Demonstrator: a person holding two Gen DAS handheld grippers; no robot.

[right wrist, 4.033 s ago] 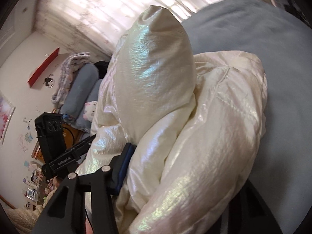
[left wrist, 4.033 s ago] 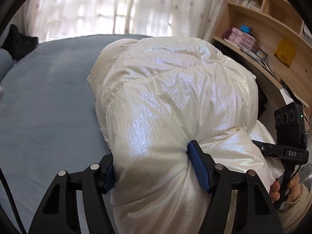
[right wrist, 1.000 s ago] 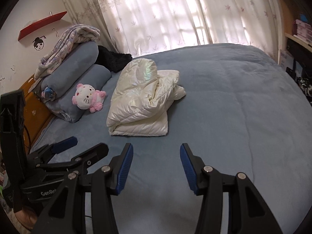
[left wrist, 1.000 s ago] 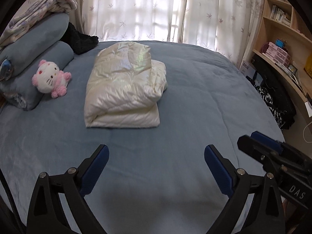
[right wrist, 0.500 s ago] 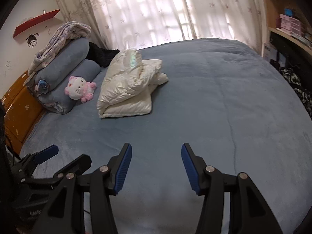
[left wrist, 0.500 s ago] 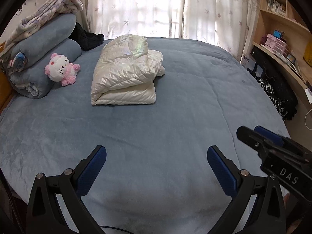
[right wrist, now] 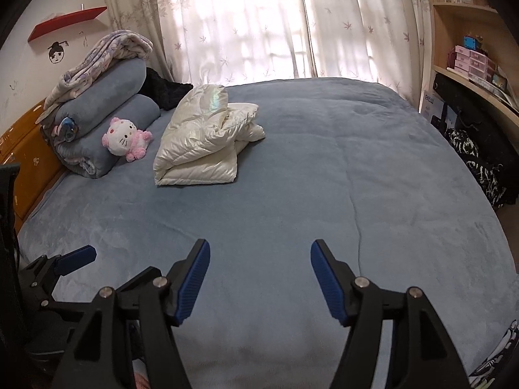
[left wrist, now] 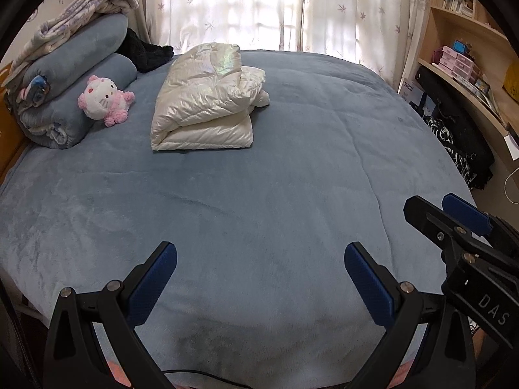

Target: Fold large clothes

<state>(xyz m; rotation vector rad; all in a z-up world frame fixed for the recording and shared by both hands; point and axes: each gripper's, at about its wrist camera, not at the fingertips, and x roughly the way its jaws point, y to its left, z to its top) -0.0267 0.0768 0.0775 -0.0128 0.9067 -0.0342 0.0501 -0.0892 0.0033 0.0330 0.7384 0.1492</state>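
Jacket [left wrist: 207,97], folded, lies far up the blue plush bed [left wrist: 275,194], well apart from both tools. Nearest, the left hand-held gripper [left wrist: 259,278] is spread wide and empty; the right hand-held gripper [right wrist: 259,278] is opening, empty too. Beyond sit a pink-and-white plush toy [left wrist: 105,100], rolled blankets [left wrist: 74,74], sheer curtains [right wrist: 259,26].

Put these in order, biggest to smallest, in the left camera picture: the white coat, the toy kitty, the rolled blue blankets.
1. Rolled blue blankets
2. White coat, which looks nearly as large, so this order is unsure
3. Toy kitty, clearly smallest
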